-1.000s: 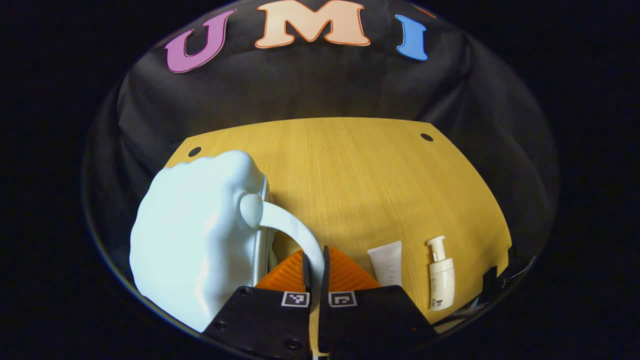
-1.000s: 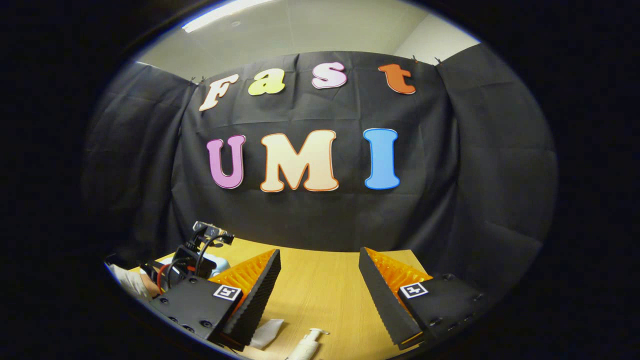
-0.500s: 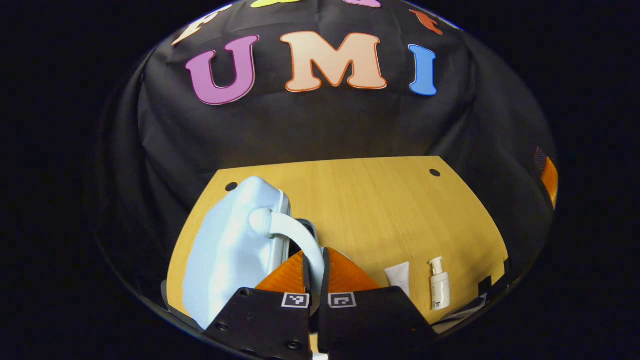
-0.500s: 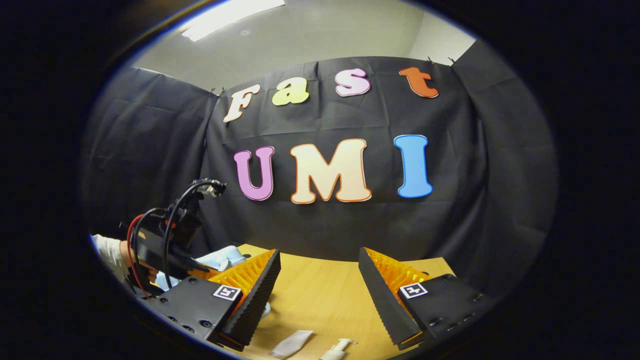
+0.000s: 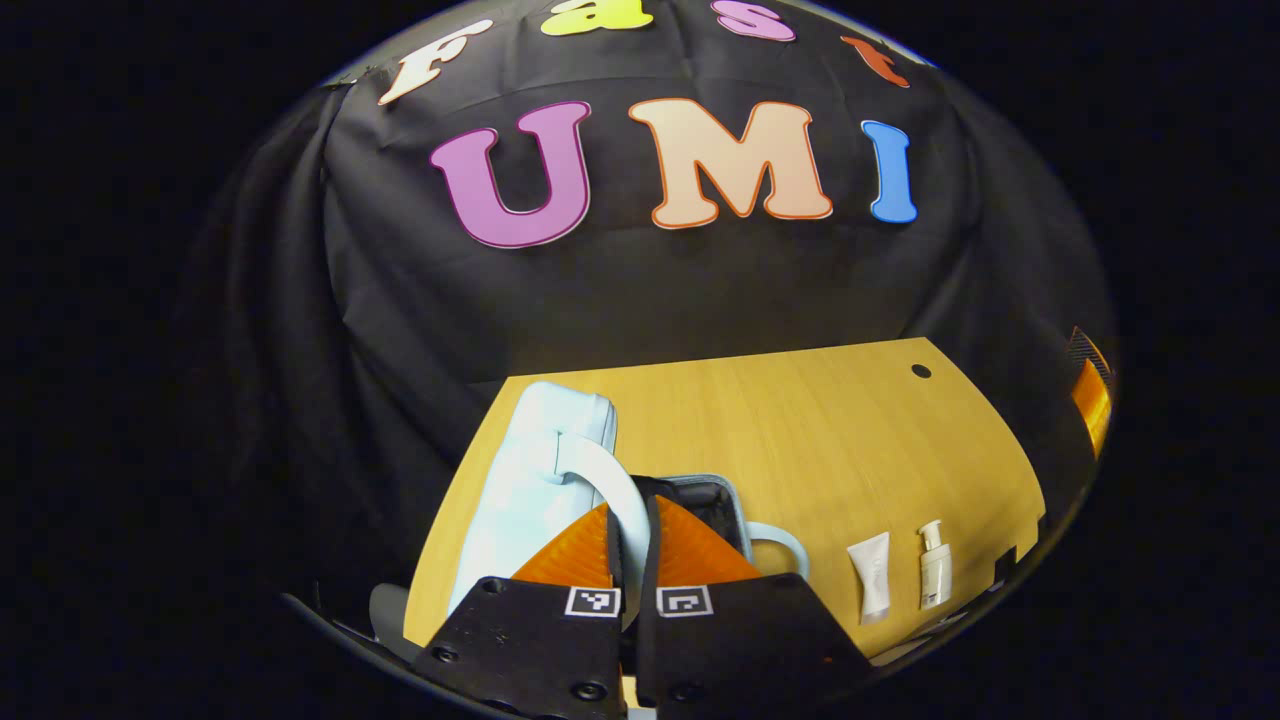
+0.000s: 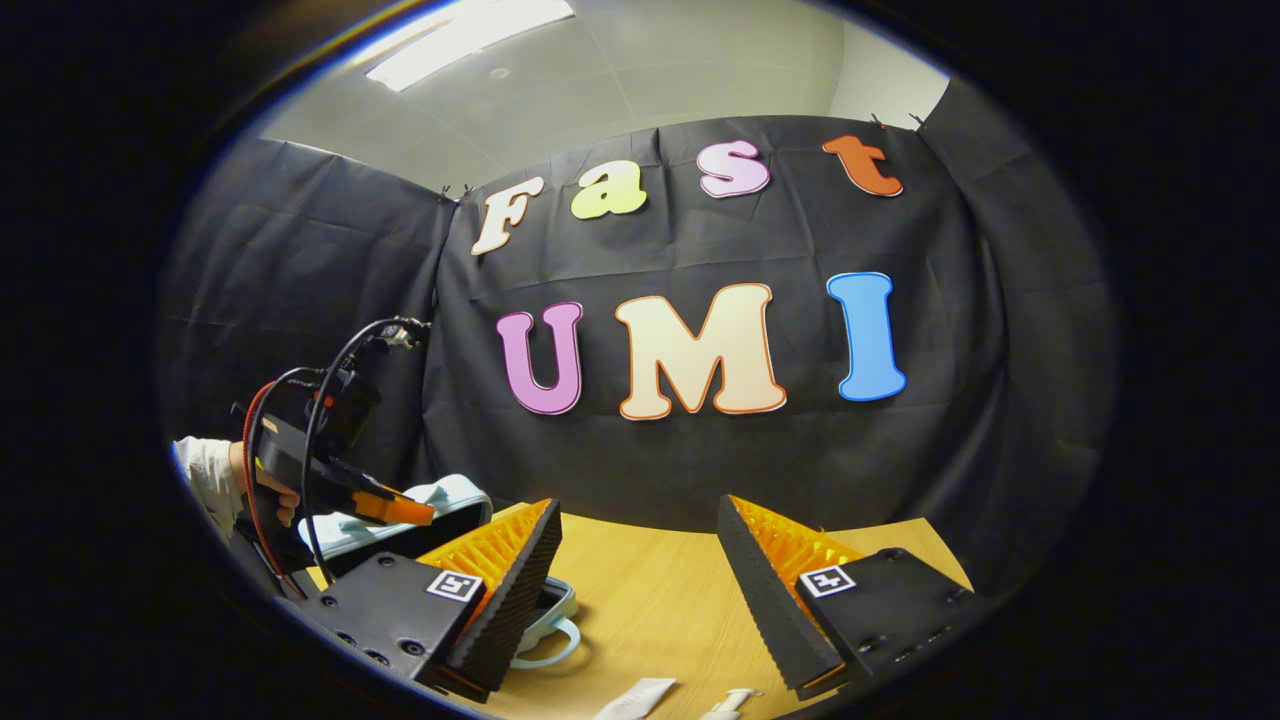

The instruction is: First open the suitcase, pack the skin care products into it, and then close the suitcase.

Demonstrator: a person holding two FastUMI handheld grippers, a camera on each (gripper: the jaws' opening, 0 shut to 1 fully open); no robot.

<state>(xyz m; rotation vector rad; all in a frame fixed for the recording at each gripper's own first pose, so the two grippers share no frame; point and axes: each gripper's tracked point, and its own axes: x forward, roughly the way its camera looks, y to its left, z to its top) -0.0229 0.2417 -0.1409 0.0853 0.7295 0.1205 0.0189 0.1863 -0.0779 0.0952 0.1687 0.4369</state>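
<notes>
Suitcase lid stands raised, its handle pinched in the left tool; right tool gapes wide; tube and pump bottle await packing on the tabletop.

In the left gripper view, the bench spans the lower centre of the frame. The suitcase sits on its left part, with the raised lid at lower left and the base to the right of the lid. The left tool, at bottom centre, holds the lid handle. The tube and the pump bottle lie side by side at lower right, the tube on the left. In the right gripper view, the right tool sits at bottom centre, above the tube.
</notes>
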